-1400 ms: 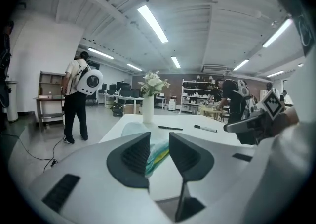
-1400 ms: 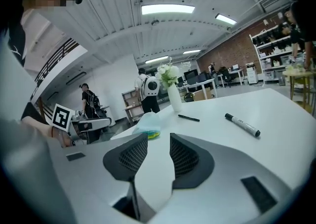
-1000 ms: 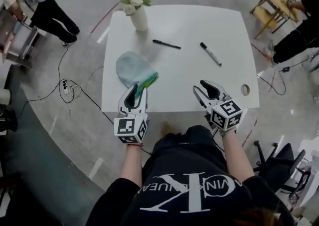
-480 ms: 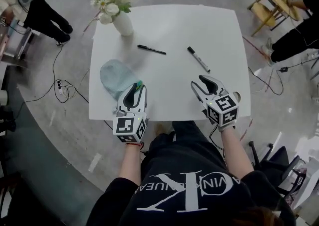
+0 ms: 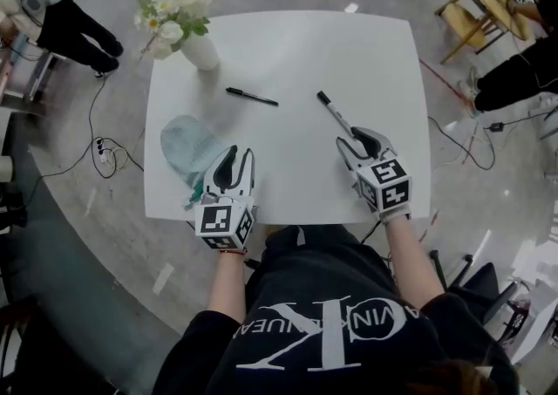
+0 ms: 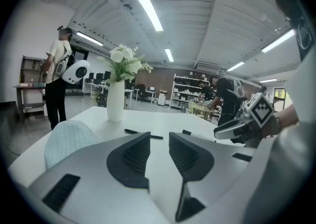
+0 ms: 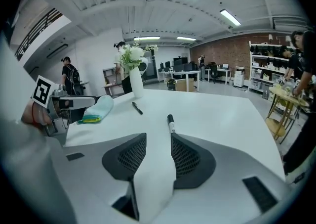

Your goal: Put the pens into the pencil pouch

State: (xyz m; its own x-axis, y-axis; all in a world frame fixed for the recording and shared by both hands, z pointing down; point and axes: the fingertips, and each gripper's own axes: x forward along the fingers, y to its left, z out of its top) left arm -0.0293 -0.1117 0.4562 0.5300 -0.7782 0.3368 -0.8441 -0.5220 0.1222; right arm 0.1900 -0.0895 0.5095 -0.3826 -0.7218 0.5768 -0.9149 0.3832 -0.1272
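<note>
We see a white table (image 5: 349, 53) with a white vase (image 5: 202, 51) of white flowers (image 5: 166, 14) and green leaves. In front of the vase lie a pale blue pouch (image 5: 183, 145) edged green and yellow and an all-black pen (image 5: 251, 97); to the vase's right lies a second pen (image 5: 336, 114) with a black cap and white barrel. The left gripper (image 5: 241, 154) and right gripper (image 5: 357, 145) are white with dark grey, mesh-textured jaws and black-and-white square patterns.

On the smooth, matt white table (image 5: 288, 53), my pencil pouch (image 5: 179, 145) looks soft, finely textured cloth; the black pen (image 5: 251, 97), slick plastic.
</note>
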